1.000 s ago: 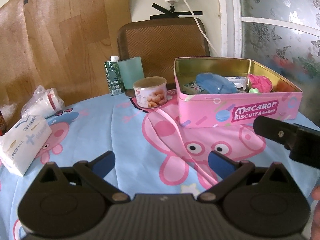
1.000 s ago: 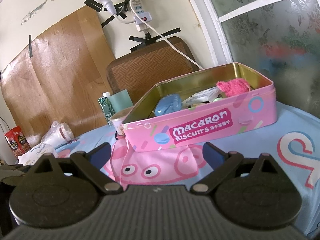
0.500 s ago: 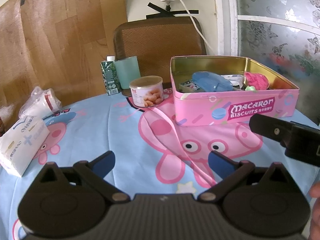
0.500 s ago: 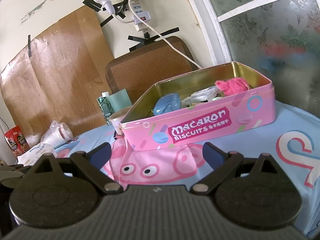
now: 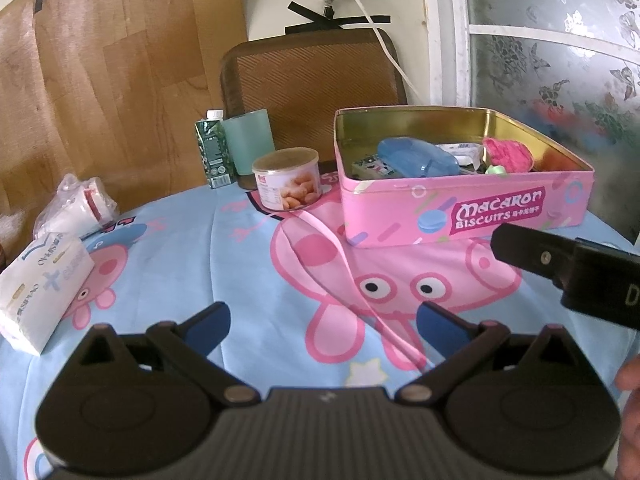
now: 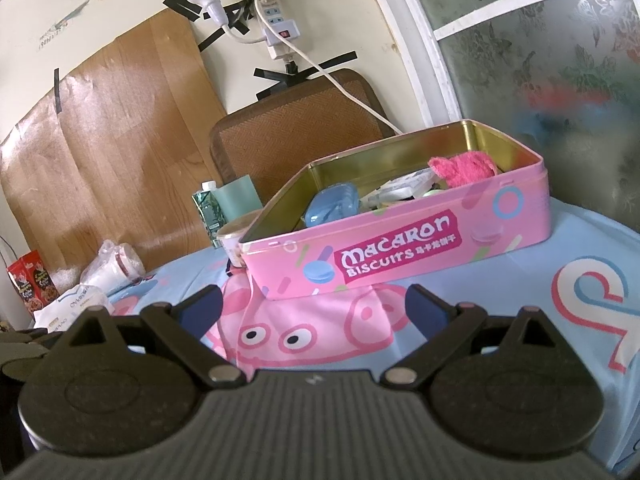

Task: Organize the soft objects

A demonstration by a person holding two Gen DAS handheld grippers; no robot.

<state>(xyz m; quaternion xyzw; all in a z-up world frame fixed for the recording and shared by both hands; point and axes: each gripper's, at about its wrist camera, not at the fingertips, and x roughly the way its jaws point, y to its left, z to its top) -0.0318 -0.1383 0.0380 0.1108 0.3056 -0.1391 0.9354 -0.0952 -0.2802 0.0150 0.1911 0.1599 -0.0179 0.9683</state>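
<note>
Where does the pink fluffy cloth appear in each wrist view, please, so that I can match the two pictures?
Left wrist view: the pink fluffy cloth lies inside the pink biscuit tin, at its far right, upper right of the picture.
Right wrist view: the cloth sits in the tin near its right end, right of centre.
Shared landmark: the blue plastic case in the tin, left of the cloth in both.

home | cartoon-pig tablecloth [image 5: 224,264] | wicker chair [image 5: 312,80] | taped power strip [image 6: 276,28]
</note>
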